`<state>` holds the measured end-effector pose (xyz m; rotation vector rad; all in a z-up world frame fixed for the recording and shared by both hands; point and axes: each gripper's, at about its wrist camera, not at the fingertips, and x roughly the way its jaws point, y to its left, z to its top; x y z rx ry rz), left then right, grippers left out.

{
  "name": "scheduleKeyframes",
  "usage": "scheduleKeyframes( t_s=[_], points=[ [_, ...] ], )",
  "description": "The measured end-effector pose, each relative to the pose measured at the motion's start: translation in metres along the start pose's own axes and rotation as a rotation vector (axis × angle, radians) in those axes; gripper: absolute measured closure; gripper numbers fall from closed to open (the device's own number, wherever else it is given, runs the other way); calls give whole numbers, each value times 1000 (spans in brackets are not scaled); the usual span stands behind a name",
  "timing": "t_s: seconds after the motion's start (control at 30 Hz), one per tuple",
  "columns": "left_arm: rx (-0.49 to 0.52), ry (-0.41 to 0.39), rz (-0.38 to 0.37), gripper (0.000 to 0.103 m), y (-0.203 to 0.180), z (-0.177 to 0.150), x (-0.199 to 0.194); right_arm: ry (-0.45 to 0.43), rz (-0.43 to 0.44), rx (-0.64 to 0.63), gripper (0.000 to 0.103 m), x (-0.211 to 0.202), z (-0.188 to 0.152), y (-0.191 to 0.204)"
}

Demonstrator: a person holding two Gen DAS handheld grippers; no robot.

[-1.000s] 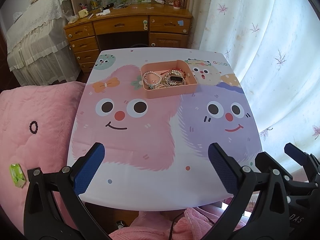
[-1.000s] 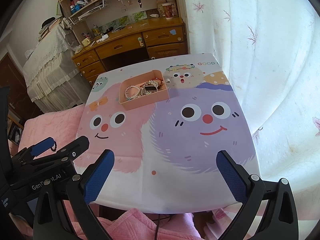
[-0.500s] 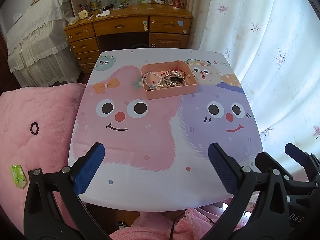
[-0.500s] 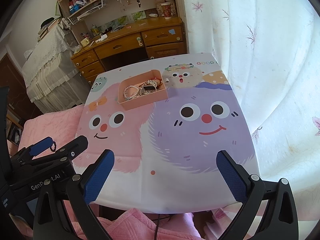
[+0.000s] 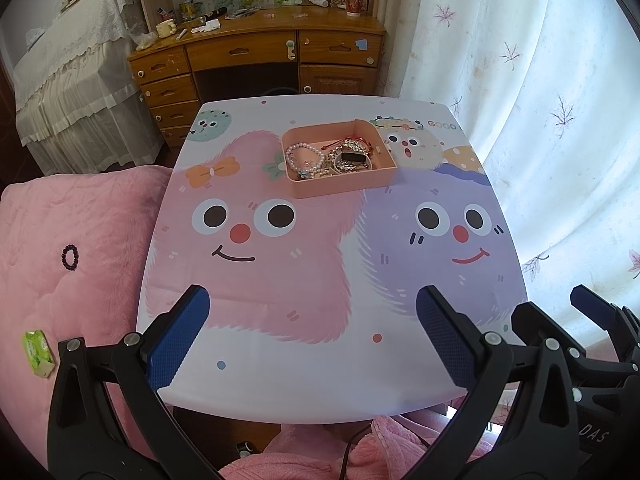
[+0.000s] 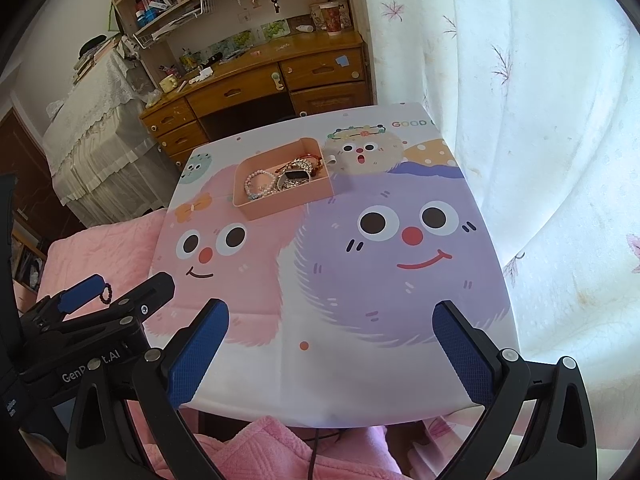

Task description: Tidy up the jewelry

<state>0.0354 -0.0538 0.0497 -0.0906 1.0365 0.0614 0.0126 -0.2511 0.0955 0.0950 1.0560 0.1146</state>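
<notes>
the left claw (image 5: 312,338) hangs released over the near edge of the bench (image 5: 320,376), its blue pads spread wide and gripping nothing. the right claw (image 6: 330,354) is likewise released, just beside it on the right, also over the near edge.

farther out, toward the far middle of the bench, sits a pink tray (image 5: 340,186), a shallow open box. inside it, at the left, lies a pearl bracelet (image 5: 304,158), coiled into a ring. the right part holds a tangled heap of gold-toned chains and bangles (image 5: 352,156) with a small dark piece on top and a red cord (image 5: 358,139) against the far wall.

well apart from the tray, on the pink quilt (image 5: 60,216) left of the bench, lies a dark beaded bracelet (image 5: 70,257), with a small green packet (image 5: 39,354) nearer the camera.
</notes>
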Motion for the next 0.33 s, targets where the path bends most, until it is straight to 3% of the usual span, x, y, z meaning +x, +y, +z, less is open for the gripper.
scheduleKeyframes(
  t_s=[0.33],
  points=[
    [1, 2, 3, 0, 2, 0, 0, 2, 1, 1, 0, 0, -1, 0]
  ],
)
